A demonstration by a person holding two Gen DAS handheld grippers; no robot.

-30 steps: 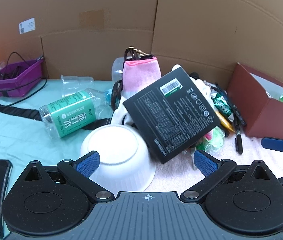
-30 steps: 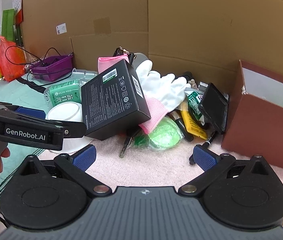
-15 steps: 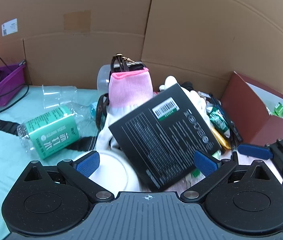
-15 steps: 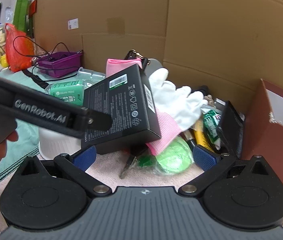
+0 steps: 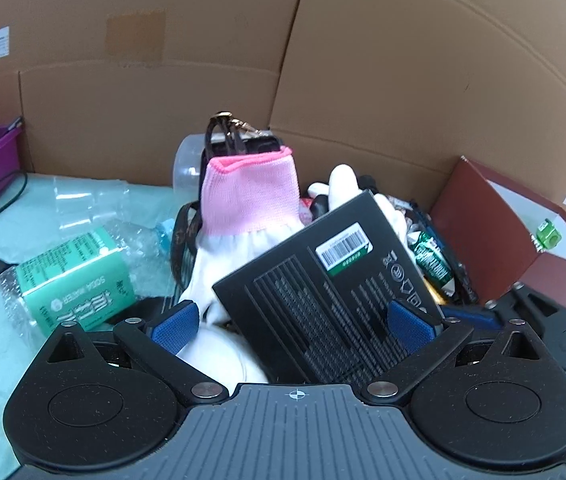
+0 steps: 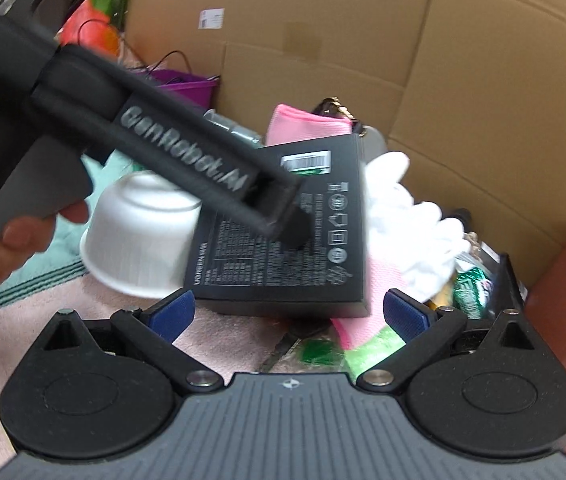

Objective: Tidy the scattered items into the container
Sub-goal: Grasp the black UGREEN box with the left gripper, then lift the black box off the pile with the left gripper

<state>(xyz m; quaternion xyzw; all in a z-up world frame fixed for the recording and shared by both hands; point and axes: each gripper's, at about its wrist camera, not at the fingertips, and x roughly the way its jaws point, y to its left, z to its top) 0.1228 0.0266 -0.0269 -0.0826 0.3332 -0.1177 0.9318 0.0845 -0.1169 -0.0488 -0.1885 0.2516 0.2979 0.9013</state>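
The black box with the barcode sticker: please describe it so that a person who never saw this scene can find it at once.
Start at the tall cardboard wall and look down to the pile in front of it. The black box leans tilted there, beside an upturned white bowl, in front of a pink-cuffed glove. It is the only flat black slab with fine white print and a white-and-green barcode sticker.

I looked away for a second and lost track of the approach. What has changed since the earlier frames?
The left gripper has closed in on the black box, which now sits between its open fingers and hides most of the white bowl. In the right wrist view it has swung across above the box. The right gripper has also moved closer, jaws open. Nothing is gripped. The pile itself looks unmoved.
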